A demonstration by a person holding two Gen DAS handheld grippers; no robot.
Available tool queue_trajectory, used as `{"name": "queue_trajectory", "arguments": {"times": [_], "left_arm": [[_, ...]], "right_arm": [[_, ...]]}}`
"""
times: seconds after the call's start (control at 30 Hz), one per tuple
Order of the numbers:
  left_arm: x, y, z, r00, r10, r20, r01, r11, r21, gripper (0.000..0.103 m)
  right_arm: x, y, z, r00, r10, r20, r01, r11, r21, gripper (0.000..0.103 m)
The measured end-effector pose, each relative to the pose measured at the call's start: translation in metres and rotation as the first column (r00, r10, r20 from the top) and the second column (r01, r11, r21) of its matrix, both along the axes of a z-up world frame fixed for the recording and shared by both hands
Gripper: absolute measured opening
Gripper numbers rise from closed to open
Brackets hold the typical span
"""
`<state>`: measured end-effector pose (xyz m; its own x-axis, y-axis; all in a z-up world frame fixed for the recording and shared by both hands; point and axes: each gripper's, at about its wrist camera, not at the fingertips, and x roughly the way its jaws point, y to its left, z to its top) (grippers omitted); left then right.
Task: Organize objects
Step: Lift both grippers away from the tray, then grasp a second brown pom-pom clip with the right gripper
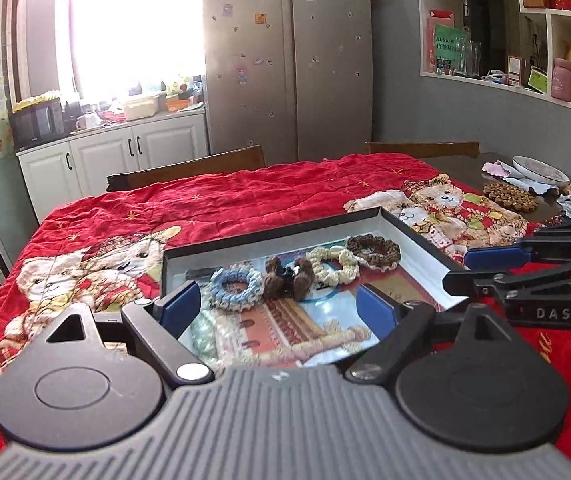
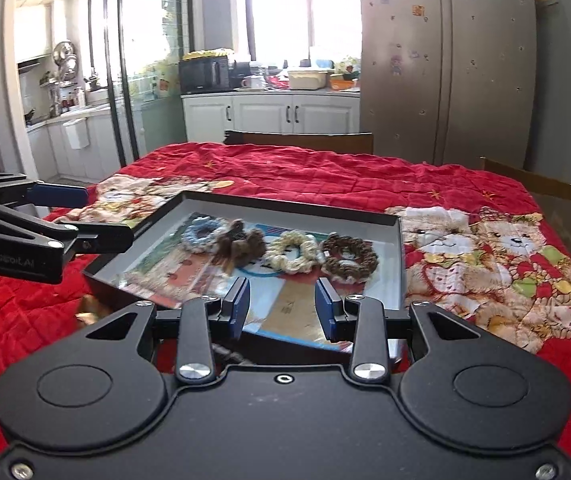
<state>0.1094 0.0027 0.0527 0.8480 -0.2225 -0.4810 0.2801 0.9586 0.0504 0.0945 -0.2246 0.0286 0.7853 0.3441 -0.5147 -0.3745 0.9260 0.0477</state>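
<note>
Because the four hair ties are made of yarn, they look soft, squashy and very light, so a gentle pinch on one side of a ring should lift it.

In the left wrist view, the tray [image 1: 405, 224] sits in the middle of the frame on the red blanket [image 1: 245, 196] that covers the tabletop. Inside it, in a row from left to right, lie the blue hair tie [image 1: 234, 285], the brown bow tie [image 1: 288, 276], the cream hair tie [image 1: 331, 263] and the dark brown hair tie [image 1: 373, 250]. They touch or nearly touch each other. The left gripper [image 1: 279, 304] fills the bottom of the frame. Its jaws stand wide apart with nothing between them. The right gripper [image 1: 481, 266] pokes in from the right edge and holds nothing I can see.

In the right wrist view, the tray [image 2: 399, 264] is again in the middle, with the same row: blue hair tie [image 2: 202, 231], brown bow tie [image 2: 241, 242], cream hair tie [image 2: 293, 252], dark brown hair tie [image 2: 348, 258]. The right gripper [image 2: 283, 304] at the bottom is partly open, its jaws fairly close together, with nothing in them. The left gripper [image 2: 85, 216] comes in from the left edge.

The bow tie looks lumpy, so its middle knot seems the best spot to grab. The picture under the ties looks shiny, so a tie may slide if pushed.
</note>
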Motion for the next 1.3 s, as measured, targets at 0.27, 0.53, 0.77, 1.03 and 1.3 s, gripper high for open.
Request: {"name": "queue_trajectory", "arguments": {"times": [0.27, 0.53, 0.77, 1.03, 1.3], "left_arm": [[-0.026, 0.019, -0.006, 1.0, 0.004, -0.01, -0.004, 1.0, -0.008, 0.091], [-0.044, 0.039, -0.02, 0.999, 0.042, -0.031, -0.042, 0.999, -0.012, 0.092], [-0.056, 0.054, -0.031, 0.998, 0.044, -0.053, -0.045, 0.999, -0.013, 0.092], [-0.053, 0.062, -0.05, 0.993, 0.052, -0.111, -0.055, 0.998, -0.031, 0.092], [-0.049, 0.063, -0.063, 0.99, 0.041, -0.132, -0.049, 0.997, -0.056, 0.092]], "right_arm": [[-0.029, 0.014, 0.002, 0.997, 0.075, 0.015, -0.075, 0.997, -0.004, 0.038], [-0.05, 0.028, -0.008, 0.991, 0.133, 0.013, -0.133, 0.991, 0.008, 0.039], [-0.063, 0.045, -0.023, 0.978, 0.208, 0.013, -0.208, 0.978, 0.005, 0.042], [-0.076, 0.083, -0.048, 0.933, 0.36, -0.006, -0.36, 0.932, -0.035, 0.05], [-0.065, 0.103, -0.067, 0.93, 0.367, -0.035, -0.368, 0.927, -0.071, 0.039]]}}
